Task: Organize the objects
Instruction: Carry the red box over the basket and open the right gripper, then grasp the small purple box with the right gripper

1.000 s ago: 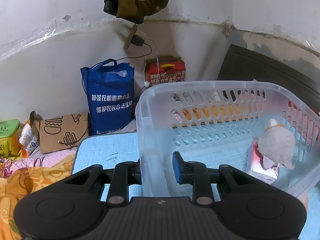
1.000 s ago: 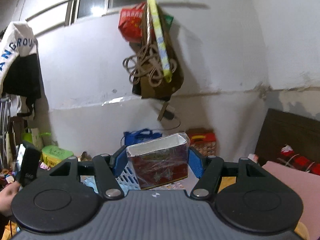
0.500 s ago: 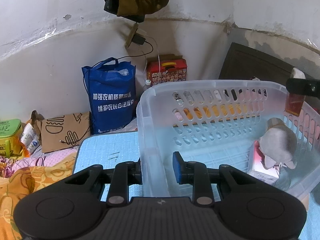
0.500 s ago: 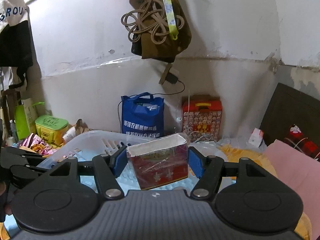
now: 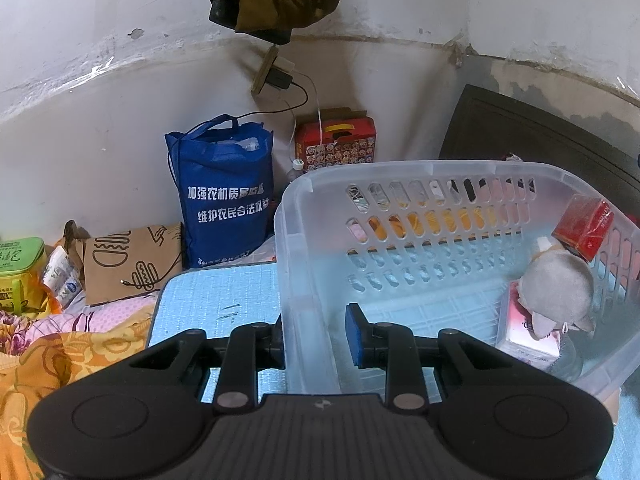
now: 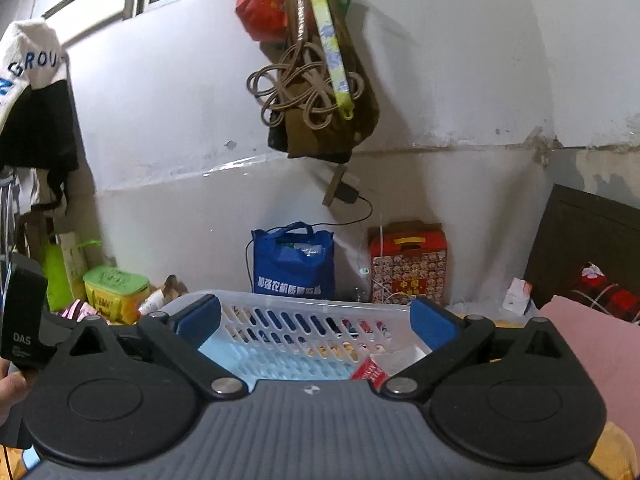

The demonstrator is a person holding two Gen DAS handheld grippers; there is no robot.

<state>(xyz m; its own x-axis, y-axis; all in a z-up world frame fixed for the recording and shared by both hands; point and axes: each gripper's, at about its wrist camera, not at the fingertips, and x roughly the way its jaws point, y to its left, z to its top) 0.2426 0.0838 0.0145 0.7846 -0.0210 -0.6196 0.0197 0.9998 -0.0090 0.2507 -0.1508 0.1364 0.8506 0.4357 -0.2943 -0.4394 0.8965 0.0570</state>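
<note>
A clear plastic basket (image 5: pixel 400 176) stands on a light blue mat (image 5: pixel 212 304). My left gripper (image 5: pixel 316 340) is shut on the basket's left wall, one finger outside and one inside. In the basket's right end lie a grey plush toy (image 5: pixel 556 288), a pink-white packet (image 5: pixel 528 336) and a red box (image 5: pixel 584 226) tilted against the wall. My right gripper (image 6: pixel 316 320) is open and empty above the basket (image 6: pixel 304 300). The red box (image 6: pixel 370 372) shows just below it.
A blue tote bag (image 5: pixel 226 196), a red carton (image 5: pixel 336 140) and a brown paper bag (image 5: pixel 132 260) stand by the wall. A green tin (image 5: pixel 18 264) is at far left. Bags and rope (image 6: pixel 316 80) hang above. Pink bedding (image 6: pixel 592 344) lies right.
My right gripper moved over the basket, opened and let go of the red box. The box now lies in the basket's right end. The left gripper kept its hold.
</note>
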